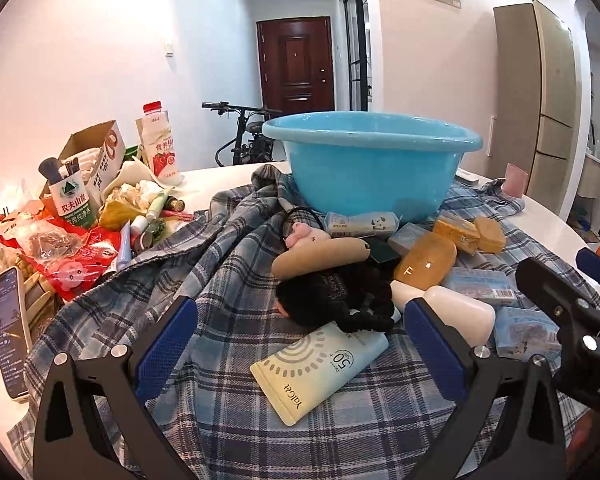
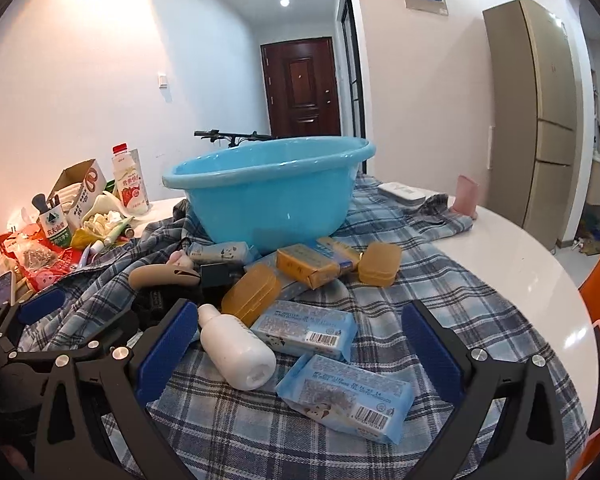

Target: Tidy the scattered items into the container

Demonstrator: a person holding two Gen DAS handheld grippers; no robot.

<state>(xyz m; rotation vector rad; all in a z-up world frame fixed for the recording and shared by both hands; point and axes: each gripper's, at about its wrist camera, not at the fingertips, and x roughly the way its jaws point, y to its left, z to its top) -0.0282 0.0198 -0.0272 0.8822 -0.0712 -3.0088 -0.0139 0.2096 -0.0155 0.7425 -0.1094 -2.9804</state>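
A light blue basin [image 1: 372, 164] [image 2: 272, 192] stands on a plaid cloth [image 1: 228, 420] [image 2: 420, 280]. In front of it lie scattered items: a yellow sunscreen tube [image 1: 320, 372], a black scrunchie [image 1: 332, 296], a tan hair clip [image 1: 320, 256], amber soap boxes [image 1: 426, 260] [image 2: 252, 292], a white bottle [image 2: 236, 352] and blue tissue packs [image 2: 348, 396] [image 2: 308, 326]. My left gripper [image 1: 300, 340] is open and empty, with the sunscreen tube between its fingers. My right gripper [image 2: 296, 344] is open and empty around the white bottle and tissue packs.
A clutter pile lies at the left: a phone [image 1: 10, 332], red snack bags [image 1: 60, 256], a cardboard box [image 1: 96, 156], a milk bottle [image 1: 160, 144]. A pink cup [image 2: 466, 196] and white case [image 2: 400, 192] lie behind the basin. The white table edge [image 2: 540, 280] curves at the right.
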